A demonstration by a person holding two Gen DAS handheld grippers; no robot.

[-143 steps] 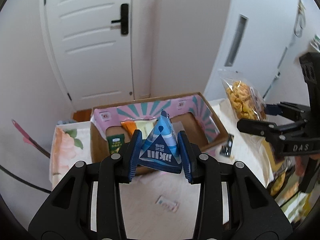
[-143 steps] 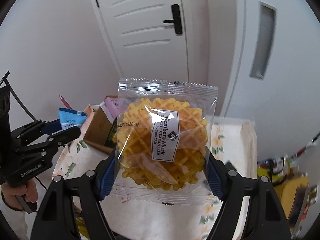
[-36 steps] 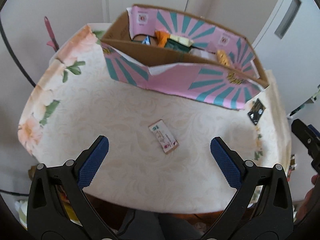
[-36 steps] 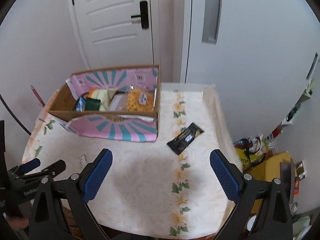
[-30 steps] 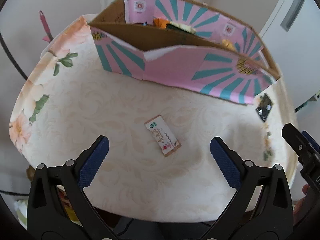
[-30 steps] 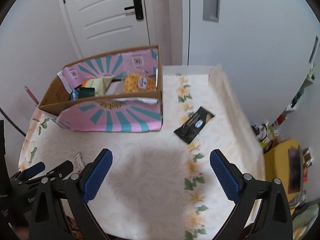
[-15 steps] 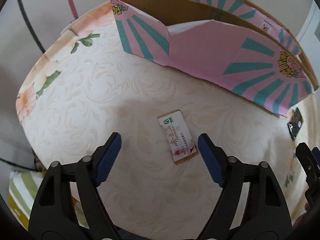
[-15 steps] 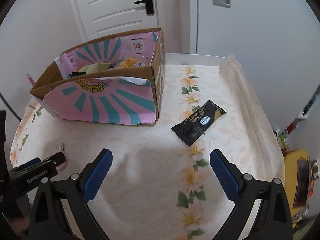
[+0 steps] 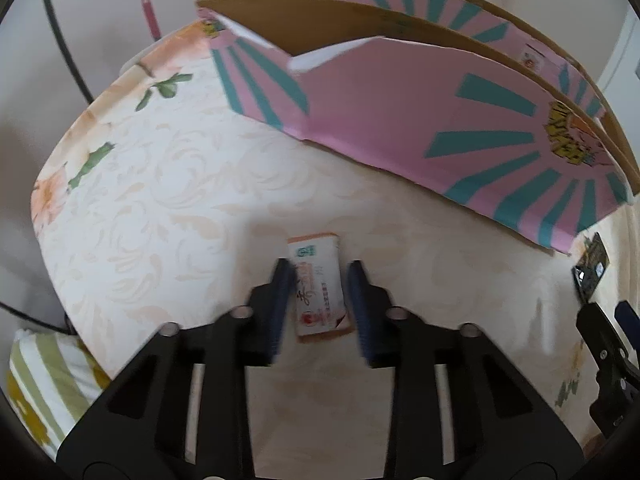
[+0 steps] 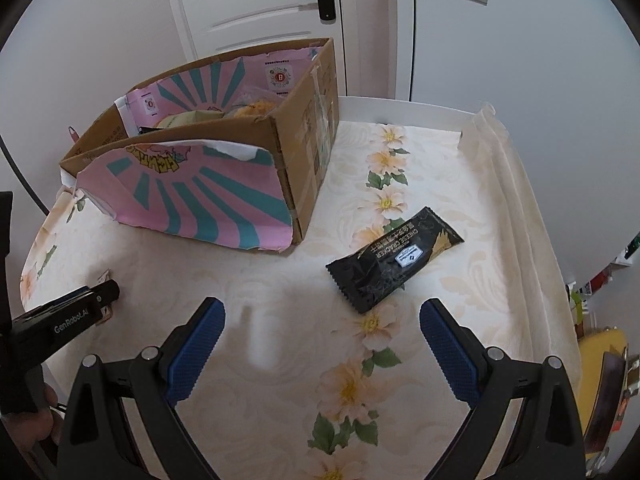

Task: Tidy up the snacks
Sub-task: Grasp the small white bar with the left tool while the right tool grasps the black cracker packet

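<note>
A small white and tan snack packet (image 9: 318, 286) lies flat on the flowered tablecloth. My left gripper (image 9: 319, 280) is low over it, its jaws close on either side of the packet with small gaps left. A black cheese cracker packet (image 10: 394, 258) lies on the cloth ahead of my right gripper (image 10: 320, 322), which is wide open and empty. The pink and teal cardboard box (image 10: 224, 196) holds several snacks; its front flap (image 9: 420, 136) hangs outward. The left gripper also shows in the right wrist view (image 10: 92, 304).
The table's right edge has a raised white rim (image 10: 516, 184). Bags and clutter (image 10: 600, 360) sit on the floor to the right. A striped cloth (image 9: 44, 376) lies below the table's left edge. A white door (image 10: 256, 4) stands behind the box.
My left gripper has dropped down onto the small packet and its jaws have narrowed around it. My right gripper has moved lower and nearer the black packet, still wide open.
</note>
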